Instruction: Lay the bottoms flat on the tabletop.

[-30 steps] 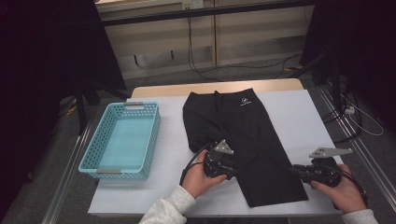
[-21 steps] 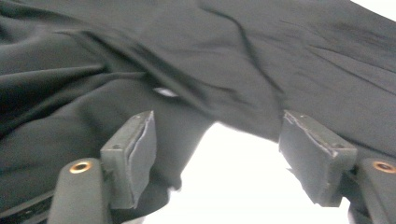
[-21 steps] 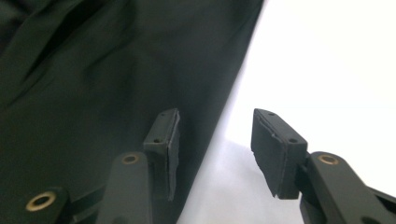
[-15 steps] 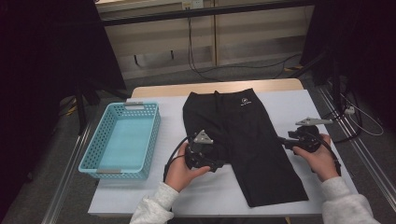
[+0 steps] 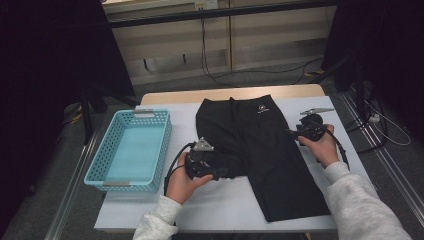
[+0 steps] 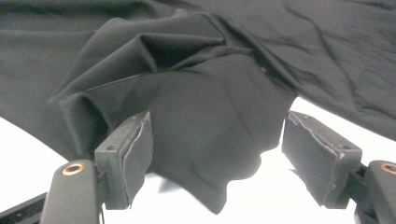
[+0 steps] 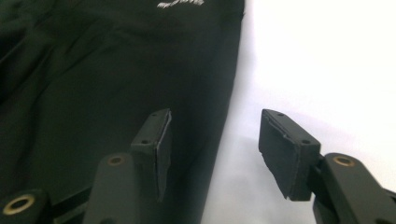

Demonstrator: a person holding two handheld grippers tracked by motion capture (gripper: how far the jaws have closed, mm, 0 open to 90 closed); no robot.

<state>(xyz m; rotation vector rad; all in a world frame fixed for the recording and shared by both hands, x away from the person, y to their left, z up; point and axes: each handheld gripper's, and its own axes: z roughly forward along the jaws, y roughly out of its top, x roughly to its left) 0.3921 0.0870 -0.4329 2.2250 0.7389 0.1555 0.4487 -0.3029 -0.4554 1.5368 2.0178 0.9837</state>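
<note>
I held both hands low: left gripper (image 5: 227, 173) at the black folded fabric shorts' (image 5: 260, 150) nine-o'clock edge, fingers (image 6: 126, 154) just opened, cloth loose between; right gripper (image 5: 291, 133) at three o'clock, fingers parted, gripping nothing.

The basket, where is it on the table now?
In the high view the basket stands on the table's left side, beside the black shorts and just left of the left hand-held gripper.

Dim room, grey floor (image 5: 60, 200), pale cabinets (image 5: 220, 45)
</note>
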